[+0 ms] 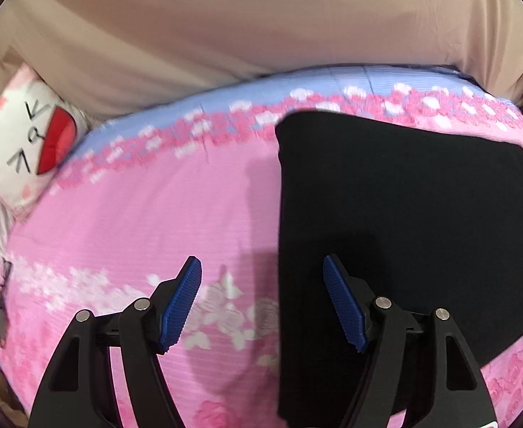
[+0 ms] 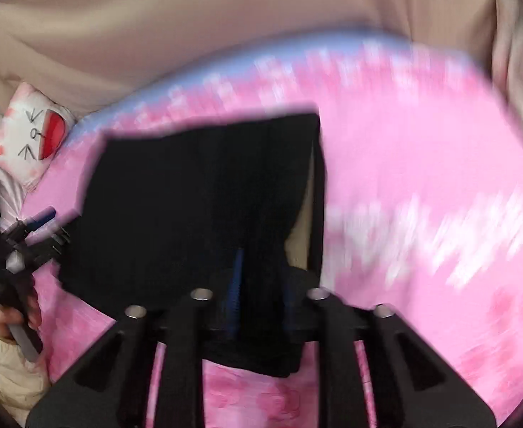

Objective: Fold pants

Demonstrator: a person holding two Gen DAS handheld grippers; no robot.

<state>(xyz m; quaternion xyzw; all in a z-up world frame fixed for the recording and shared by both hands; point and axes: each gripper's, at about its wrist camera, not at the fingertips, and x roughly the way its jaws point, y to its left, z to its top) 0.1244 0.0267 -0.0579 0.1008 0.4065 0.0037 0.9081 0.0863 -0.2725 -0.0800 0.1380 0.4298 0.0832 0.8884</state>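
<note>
Black pants [image 1: 404, 214] folded on pink bedspread [image 1: 136, 214], long axis away from camera, left gripper [image 1: 262, 303] jaws spread, right gripper [image 2: 259, 306] clamping pants' near edge

A home bedroom: a bed [image 1: 118, 214] under a pink floral sheet, a cartoon-face pillow [image 1: 25, 142] and beige fabric [image 1: 225, 28] behind.

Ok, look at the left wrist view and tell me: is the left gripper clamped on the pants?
No: the left gripper is open, its blue pads spread apart over the pink bedspread with nothing between them, beside the black pants.
</note>
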